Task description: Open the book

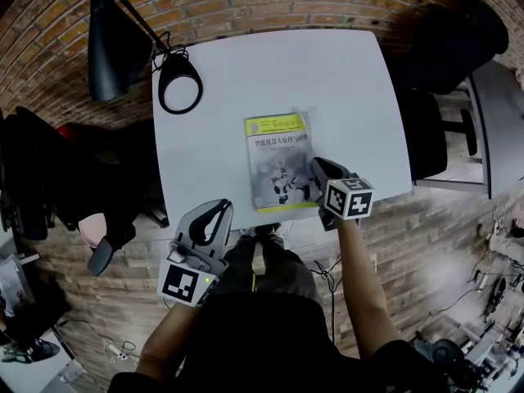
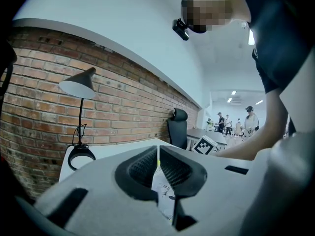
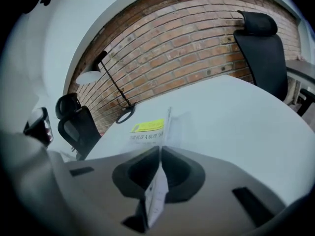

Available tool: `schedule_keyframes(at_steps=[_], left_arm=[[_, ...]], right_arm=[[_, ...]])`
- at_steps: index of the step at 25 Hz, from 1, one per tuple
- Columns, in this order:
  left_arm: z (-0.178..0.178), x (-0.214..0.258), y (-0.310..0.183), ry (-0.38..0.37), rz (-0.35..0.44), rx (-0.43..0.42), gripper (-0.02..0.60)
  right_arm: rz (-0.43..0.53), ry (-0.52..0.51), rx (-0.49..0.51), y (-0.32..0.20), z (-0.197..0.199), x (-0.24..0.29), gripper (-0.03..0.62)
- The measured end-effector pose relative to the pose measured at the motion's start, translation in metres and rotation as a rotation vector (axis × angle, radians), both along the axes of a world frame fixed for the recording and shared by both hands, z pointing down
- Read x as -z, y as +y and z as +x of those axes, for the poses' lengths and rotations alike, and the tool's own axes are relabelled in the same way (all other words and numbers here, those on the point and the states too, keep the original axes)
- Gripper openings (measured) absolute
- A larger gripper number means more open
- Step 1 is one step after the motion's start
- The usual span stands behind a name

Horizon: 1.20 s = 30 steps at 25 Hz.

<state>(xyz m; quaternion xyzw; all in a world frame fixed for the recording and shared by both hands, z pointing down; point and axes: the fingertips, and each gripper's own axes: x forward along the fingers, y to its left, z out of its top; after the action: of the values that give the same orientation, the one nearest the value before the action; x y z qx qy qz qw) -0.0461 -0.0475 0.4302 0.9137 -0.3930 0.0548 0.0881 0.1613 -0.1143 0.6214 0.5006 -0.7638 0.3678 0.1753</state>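
Observation:
A book (image 1: 278, 158) with a pale cover and a yellow-green title band lies near the front edge of the white table (image 1: 327, 72). My right gripper (image 1: 316, 170) sits at its near right corner, shut on the cover. In the right gripper view the thin cover (image 3: 158, 181) stands edge-on, pinched between the pads of that right gripper (image 3: 161, 150), and the book's title band (image 3: 146, 127) shows beyond. My left gripper (image 1: 216, 213) hangs just off the table's front edge, left of the book, jaws together and holding nothing. The left gripper (image 2: 158, 155) looks level across the table.
A black desk lamp (image 1: 180, 84) stands at the table's back left corner, against the brick wall. A black office chair (image 1: 458, 43) is at the right side, another chair (image 3: 74, 124) at the left. People (image 2: 236, 124) stand far off in the room.

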Motion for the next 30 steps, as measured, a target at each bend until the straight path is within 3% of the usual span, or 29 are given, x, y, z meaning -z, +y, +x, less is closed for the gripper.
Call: schedule_keyframes(at_steps=[7, 9, 13, 20, 26, 30], left_arm=[[-0.001, -0.002, 0.001, 0.007, 0.003, 0.008, 0.035], [-0.002, 0.000, 0.001, 0.012, 0.007, 0.011, 0.035], [-0.005, -0.003, 0.001, 0.003, -0.020, 0.020, 0.035], [-0.004, -0.001, 0.001, 0.020, -0.017, 0.026, 0.035], [-0.011, 0.000, 0.003, 0.025, -0.015, 0.053, 0.035], [-0.020, 0.000, 0.002, 0.024, -0.016, 0.076, 0.035]], right_arm=[[-0.121, 0.127, 0.016, 0.003, 0.012, -0.032, 0.086], [-0.126, 0.150, 0.019, 0.002, 0.015, -0.033, 0.056], [-0.055, 0.061, 0.030, -0.001, 0.007, -0.009, 0.022], [0.052, -0.048, 0.163, 0.002, -0.040, 0.034, 0.023], [0.091, -0.096, 0.309, 0.010, -0.095, 0.045, 0.021], [0.105, -0.062, 0.415, 0.014, -0.124, 0.034, 0.012]])
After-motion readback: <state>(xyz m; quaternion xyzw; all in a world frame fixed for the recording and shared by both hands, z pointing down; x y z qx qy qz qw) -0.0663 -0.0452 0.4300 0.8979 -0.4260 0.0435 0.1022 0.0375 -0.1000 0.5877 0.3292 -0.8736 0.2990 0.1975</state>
